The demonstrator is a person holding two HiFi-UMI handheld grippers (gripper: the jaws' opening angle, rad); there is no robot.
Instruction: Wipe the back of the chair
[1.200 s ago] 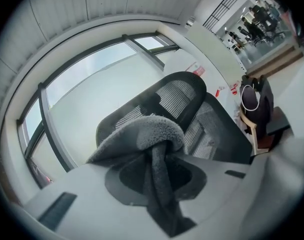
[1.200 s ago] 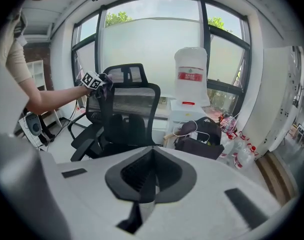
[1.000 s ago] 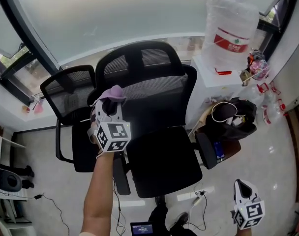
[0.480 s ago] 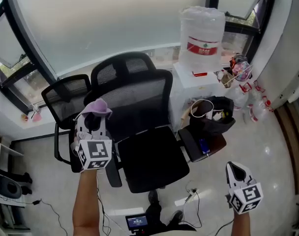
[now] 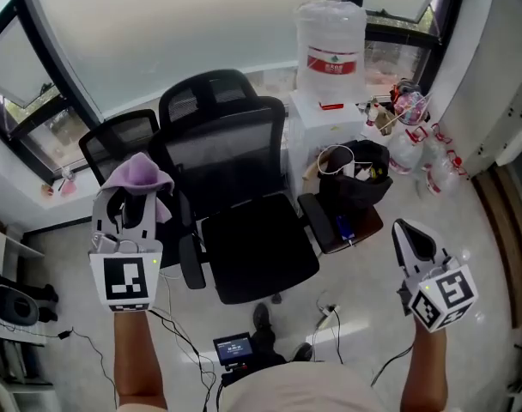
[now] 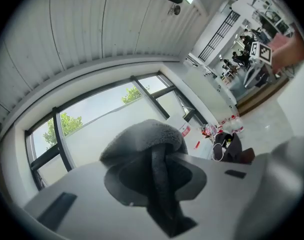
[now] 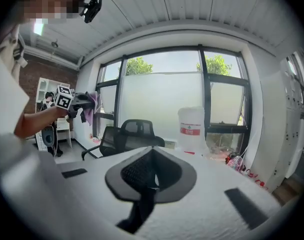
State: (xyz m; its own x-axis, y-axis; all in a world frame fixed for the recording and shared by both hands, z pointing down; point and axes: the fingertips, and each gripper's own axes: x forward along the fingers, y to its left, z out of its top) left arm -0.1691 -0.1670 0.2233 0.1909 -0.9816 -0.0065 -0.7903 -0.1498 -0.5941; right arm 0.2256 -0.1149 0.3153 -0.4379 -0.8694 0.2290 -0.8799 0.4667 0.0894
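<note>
A black office chair with a mesh back (image 5: pixel 231 148) stands in the middle of the head view, facing me. My left gripper (image 5: pixel 132 194) is held left of it, off the backrest, shut on a purple cloth (image 5: pixel 139 172) that drapes over the fingertips. In the left gripper view the cloth (image 6: pixel 144 139) bulges out between the jaws. My right gripper (image 5: pixel 409 233) hangs low at the right over the floor, well away from the chair, jaws together with nothing in them. The right gripper view shows the chair (image 7: pixel 137 133) ahead at a distance.
A second black mesh chair (image 5: pixel 115 144) stands behind on the left. Right of the chair are a white cabinet (image 5: pixel 317 120) with a water bottle (image 5: pixel 330 45) on it and a black bag (image 5: pixel 357 174) on a stool. Cables (image 5: pixel 334 316) lie on the floor.
The left gripper with the cloth has drawn back from the chair's backrest toward the lower left. The view has backed off, and the right gripper has come up further into sight.
</note>
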